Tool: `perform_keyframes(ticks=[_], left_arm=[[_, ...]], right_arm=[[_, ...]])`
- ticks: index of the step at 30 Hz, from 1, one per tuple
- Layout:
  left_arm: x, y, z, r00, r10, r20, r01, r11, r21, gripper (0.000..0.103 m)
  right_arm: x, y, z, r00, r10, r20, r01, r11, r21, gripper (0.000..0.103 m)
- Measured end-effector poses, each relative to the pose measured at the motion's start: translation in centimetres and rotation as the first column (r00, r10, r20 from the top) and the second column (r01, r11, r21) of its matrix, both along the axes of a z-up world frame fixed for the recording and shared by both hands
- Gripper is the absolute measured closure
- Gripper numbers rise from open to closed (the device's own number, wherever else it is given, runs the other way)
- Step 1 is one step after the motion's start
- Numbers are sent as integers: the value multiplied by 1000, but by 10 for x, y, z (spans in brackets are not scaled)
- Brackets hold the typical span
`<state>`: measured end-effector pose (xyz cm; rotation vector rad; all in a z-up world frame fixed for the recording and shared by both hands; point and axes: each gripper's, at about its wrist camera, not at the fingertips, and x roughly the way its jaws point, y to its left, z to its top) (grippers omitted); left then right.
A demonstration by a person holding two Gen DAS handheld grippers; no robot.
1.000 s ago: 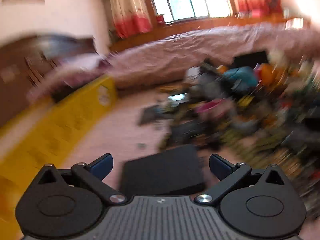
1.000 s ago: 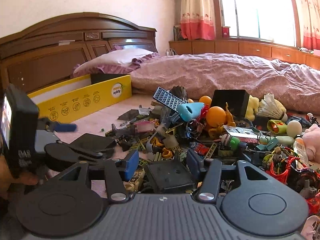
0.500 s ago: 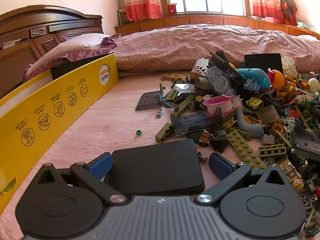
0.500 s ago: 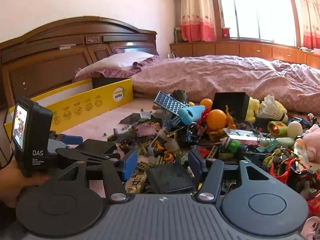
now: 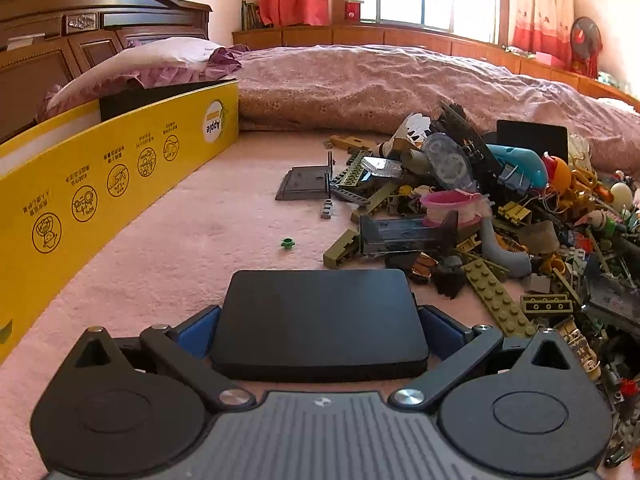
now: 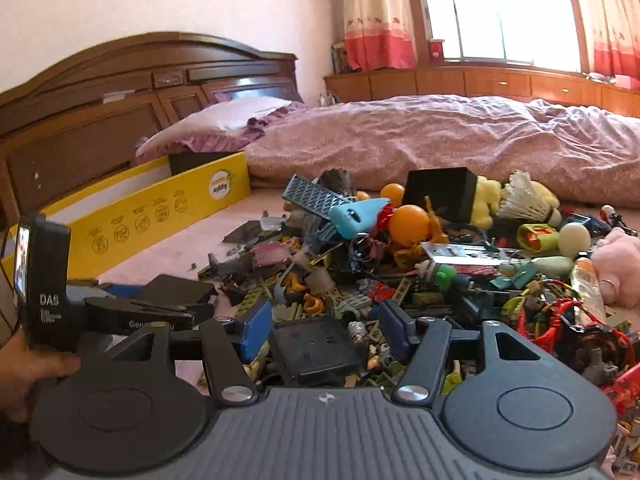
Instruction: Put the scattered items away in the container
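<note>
My left gripper (image 5: 322, 328) is shut on a flat black plate with rounded corners (image 5: 320, 312), its blue pads pressing on both side edges, low over the pink bedspread. The right wrist view shows that gripper (image 6: 160, 304) at the left with the plate (image 6: 180, 290), held by a hand (image 6: 24, 368). My right gripper (image 6: 326, 328) is open over the toy pile (image 6: 400, 264). A black ribbed tile (image 6: 316, 348) lies between its pads (image 6: 256, 328), with a gap on the right side. The yellow cardboard box (image 5: 120, 168) stands at the left.
The pile (image 5: 500, 220) holds bricks, an orange ball (image 6: 410, 220), a shuttlecock (image 6: 524, 200), a turquoise toy (image 6: 356, 216) and a black box (image 6: 440, 192). A small green piece (image 5: 287, 243) lies alone. A rumpled pink quilt (image 5: 400, 80) and a wooden headboard (image 6: 120, 92) lie beyond.
The left view went from a blurred, tilted sweep to level and steady, with the black plate still gripped. The right jaws widened slightly around the black tile.
</note>
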<state>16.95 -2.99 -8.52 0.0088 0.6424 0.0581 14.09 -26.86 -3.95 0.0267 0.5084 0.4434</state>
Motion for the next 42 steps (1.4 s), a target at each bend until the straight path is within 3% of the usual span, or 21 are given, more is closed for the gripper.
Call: perform_keyframes(ticks=[7,13,26,28,29,34,39,42], left_arm=[[-1,-6,0,1000,2,5,-2,999,38,0],[2,3,-1,1000,-1,-2,1,1000,-19,0],[6,-2,-1,1000,2,-13,-2,1000,11,0],[8,-2,-2,1000,2,-16,-2,1000,11,0],[8,-2,-2,1000,2,-16,-2,1000,8,0],[4,-1,2,1000,5,9,-5,1000,6,0],[-7,-10,9,998,-6,60,2,998,57,0],[-6,-14,6,999,-4,34,2,997,80,0]], right_arm=[[3,5,-8,1000,7,9,-6,998,-67,42],[4,17,-18,996,80,34,-74,985,-158,41],[14,20,-27,998,57,-20,-59,981,-187,42],[14,20,-27,998,61,-15,-63,980,-188,48],[13,21,-27,998,61,-8,-61,980,-191,53],[-2,17,-6,995,61,82,-47,987,-155,53],[-23,12,24,974,63,218,-39,993,-112,53],[-25,5,31,970,43,240,-20,995,-96,53]])
